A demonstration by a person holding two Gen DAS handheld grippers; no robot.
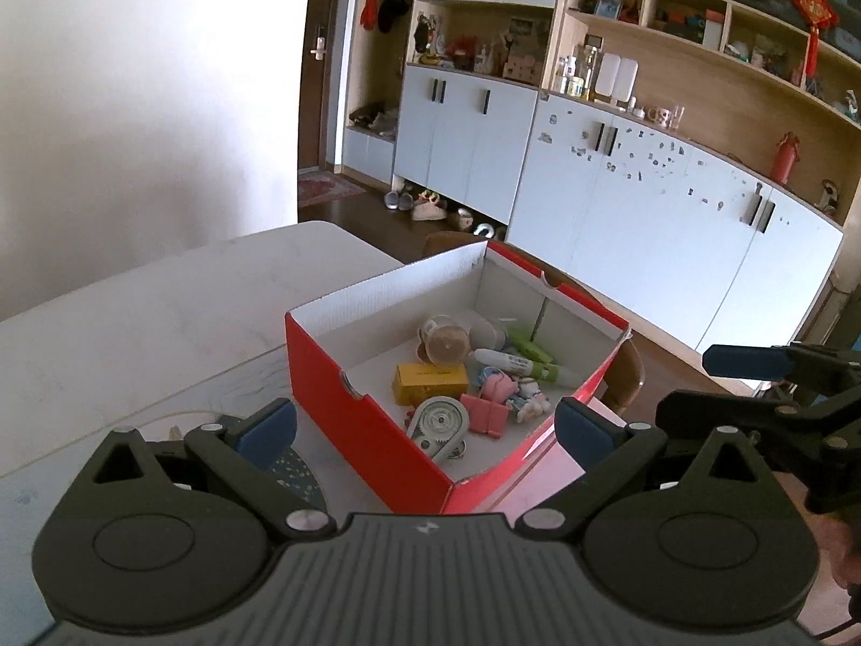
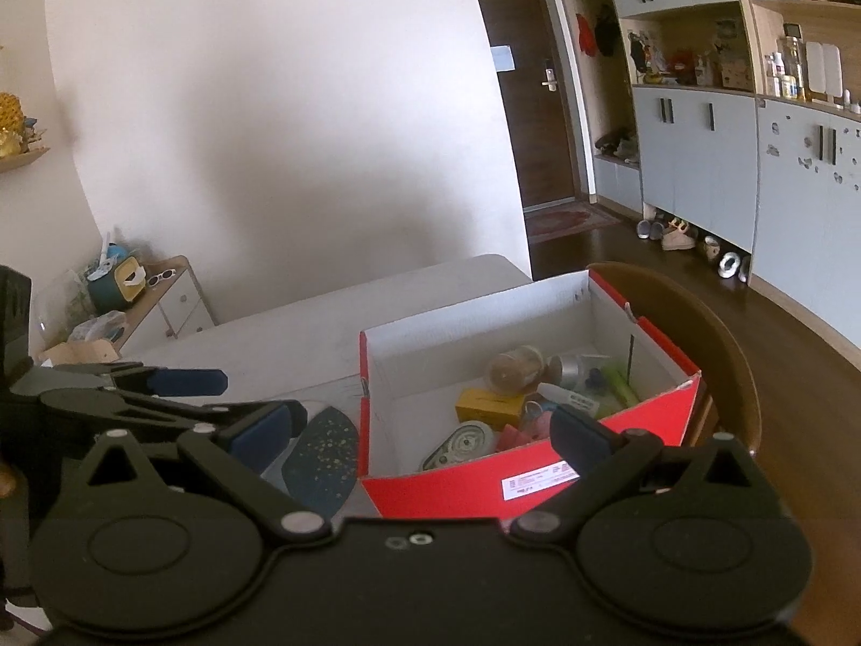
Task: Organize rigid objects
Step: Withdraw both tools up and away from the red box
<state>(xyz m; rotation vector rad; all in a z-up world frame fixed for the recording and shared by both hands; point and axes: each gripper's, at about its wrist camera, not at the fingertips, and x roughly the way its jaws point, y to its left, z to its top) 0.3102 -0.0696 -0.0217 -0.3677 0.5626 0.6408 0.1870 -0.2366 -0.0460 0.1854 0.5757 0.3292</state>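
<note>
A red cardboard box (image 1: 344, 420) with a white inside stands open on the white table (image 1: 134, 323). In it lie a yellow box (image 1: 430, 381), a brown-lidded jar (image 1: 446, 344), a white gear toy (image 1: 438, 425), pink figures (image 1: 495, 387) and a green-white tube (image 1: 516, 363). My left gripper (image 1: 425, 428) is open and empty just in front of the box. My right gripper (image 2: 420, 439) is open and empty over the near wall of the box (image 2: 441, 490). The yellow box (image 2: 487, 405) and gear toy (image 2: 463, 444) show there too.
A dark blue speckled mat (image 2: 323, 455) lies left of the box. A wooden chair (image 2: 721, 355) stands behind the box at the table's far edge. White cabinets (image 1: 619, 204) and shelves line the far wall. The right gripper's fingers (image 1: 753, 363) show at the left view's right edge.
</note>
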